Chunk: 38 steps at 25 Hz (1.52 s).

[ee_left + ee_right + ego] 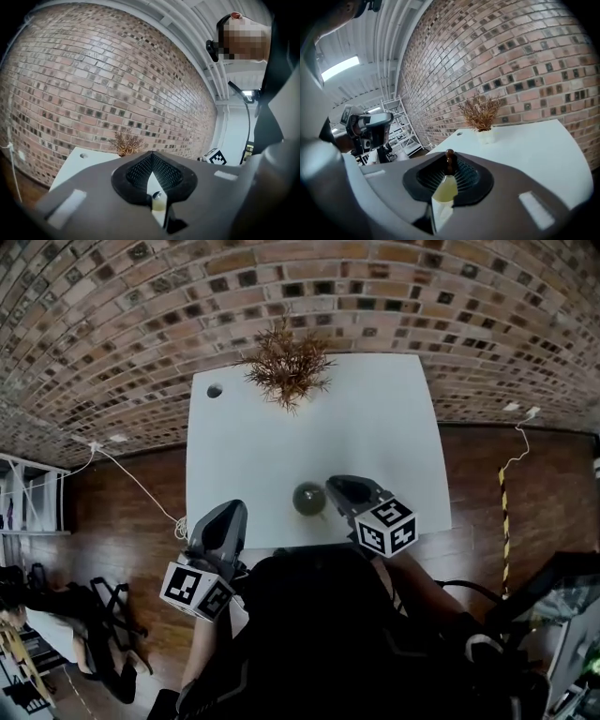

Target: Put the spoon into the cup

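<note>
Counting by kind
One table (375, 427) is bearing one cup (308, 499), one plant (286, 367); one spoon (450, 158) (tip only); left gripper (228, 512), right gripper (337, 487).

This is looking like a lab or workshop space, not a home. A bare brick wall (141, 315) is running along the back. A plain white surface (375, 427) is standing against it on a dark wood floor (131, 512), carrying a dried plant (286, 367). A loose white cable (141, 486) is trailing across the floor from the foot of the wall, and a striped cable (503, 521) in yellow and black is running down the other side. Overhead, exposed pipes (391, 42) are running along a white ceiling beside a strip light (340, 68). Metal shelving (398, 124) is standing further down the wall, and black tripod-like gear (117, 615) is lying on the floor.
</note>
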### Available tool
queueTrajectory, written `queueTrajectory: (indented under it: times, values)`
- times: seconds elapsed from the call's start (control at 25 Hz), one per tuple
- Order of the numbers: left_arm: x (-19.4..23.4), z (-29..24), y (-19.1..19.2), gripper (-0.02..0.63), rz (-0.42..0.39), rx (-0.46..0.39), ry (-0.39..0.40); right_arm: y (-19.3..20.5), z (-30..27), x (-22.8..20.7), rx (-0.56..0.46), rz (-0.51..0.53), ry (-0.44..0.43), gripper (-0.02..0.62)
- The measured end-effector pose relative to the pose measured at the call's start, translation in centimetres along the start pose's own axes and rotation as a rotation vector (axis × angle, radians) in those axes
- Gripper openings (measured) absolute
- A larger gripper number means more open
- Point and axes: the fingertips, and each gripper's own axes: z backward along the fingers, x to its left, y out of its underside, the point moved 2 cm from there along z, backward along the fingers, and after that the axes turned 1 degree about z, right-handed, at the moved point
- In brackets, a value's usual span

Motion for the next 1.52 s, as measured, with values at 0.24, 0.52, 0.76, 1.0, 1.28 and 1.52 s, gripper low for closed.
queueTrajectory:
  times: [0.24,0.52,0.76,1.0,1.28,1.52]
  values:
    - [1.4,-0.3,1.4,-0.006,-0.015,0.059,0.11,0.4,-1.2,0.1,-0.006,-0.027,0.077,0.04]
    - [6.5,-2.3,4.4,-0.006,-0.031,0.098,0.071,1.5,-2.9,0.5,0.01,-0.076,0.102,0.04]
    - [7.5,-2.7,5.1,-0.006,-0.022,0.129,0.112,1.5,-2.2,0.7,0.016,-0.07,0.132,0.04]
    - [7.3,-3.3,6.7,-0.006,-0.002,0.176,0.126,2.1,-1.8,-0.7,-0.002,-0.104,0.149,0.04]
    - [6.7,-3.4,7.8,-0.006,-0.018,0.194,0.146,3.7,-1.7,-1.2,0.048,-0.093,0.173,0.038]
    - [6.6,-3.4,9.1,-0.006,-0.026,0.206,0.15,6.1,-3.8,-2.0,0.119,-0.09,0.21,0.038]
